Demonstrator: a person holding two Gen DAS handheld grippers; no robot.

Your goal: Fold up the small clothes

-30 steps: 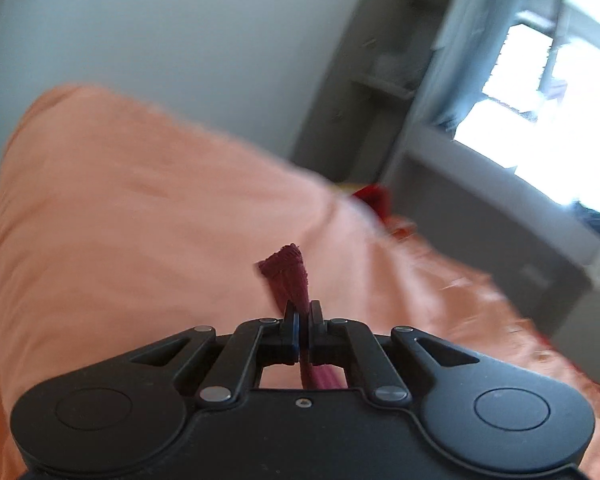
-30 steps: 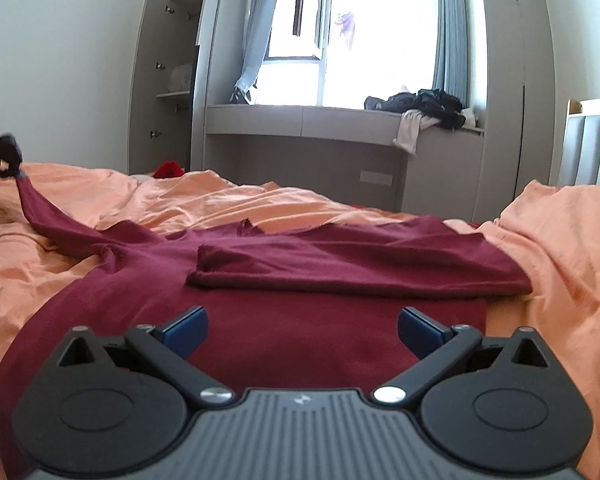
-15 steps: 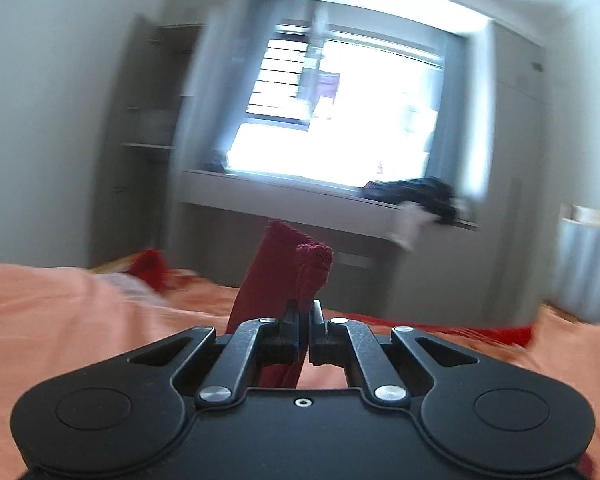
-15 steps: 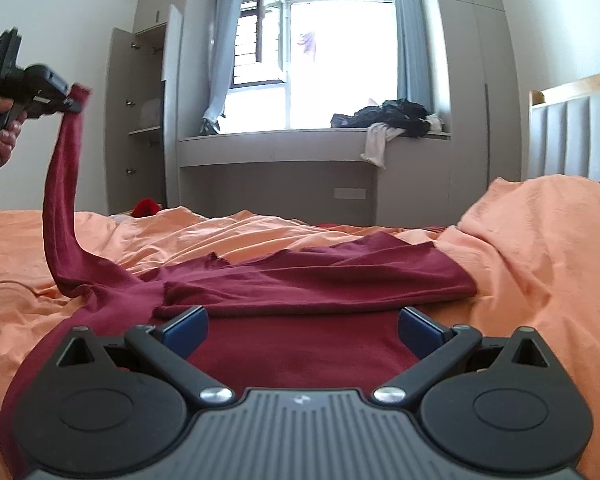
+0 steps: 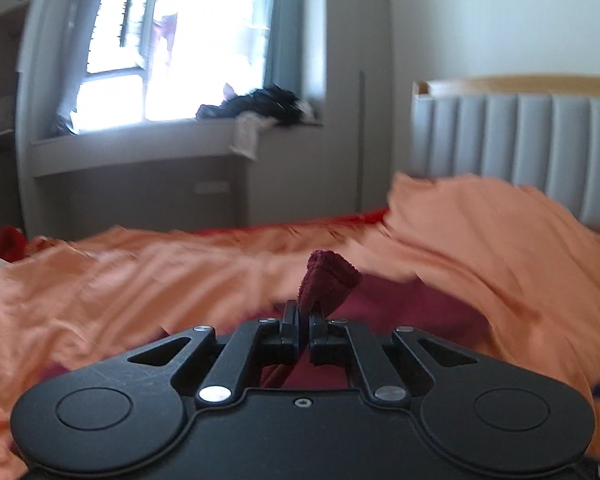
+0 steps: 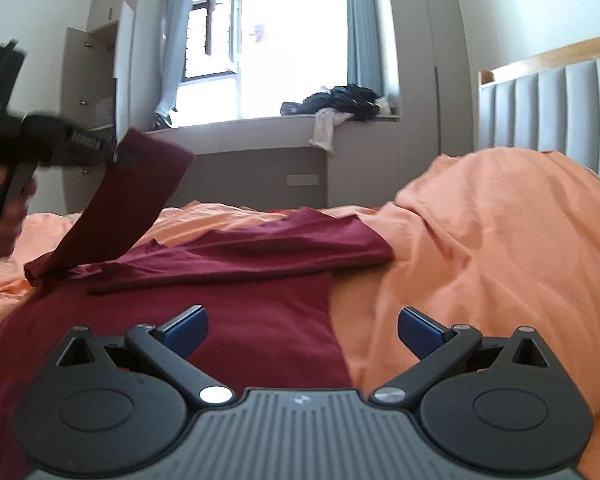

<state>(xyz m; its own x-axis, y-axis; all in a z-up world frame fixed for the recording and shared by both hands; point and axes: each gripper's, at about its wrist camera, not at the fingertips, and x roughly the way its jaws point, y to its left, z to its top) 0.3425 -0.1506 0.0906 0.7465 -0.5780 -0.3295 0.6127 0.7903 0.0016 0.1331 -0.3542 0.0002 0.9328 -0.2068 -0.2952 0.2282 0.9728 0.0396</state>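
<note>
Left gripper is clamped tight on the sleeve of the maroon shirt, holding it up off the orange bedsheet. The shirt's body lies flat on that sheet, directly under the right gripper, whose blue-padded fingers are spread wide, gripping nothing.

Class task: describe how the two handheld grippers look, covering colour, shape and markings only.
The left gripper is all black, with two round discs, silver pivot pins and black fingers. The right gripper has the same black linkage, blue finger pads and a ribbed grey centre plate with a small logo.
</note>
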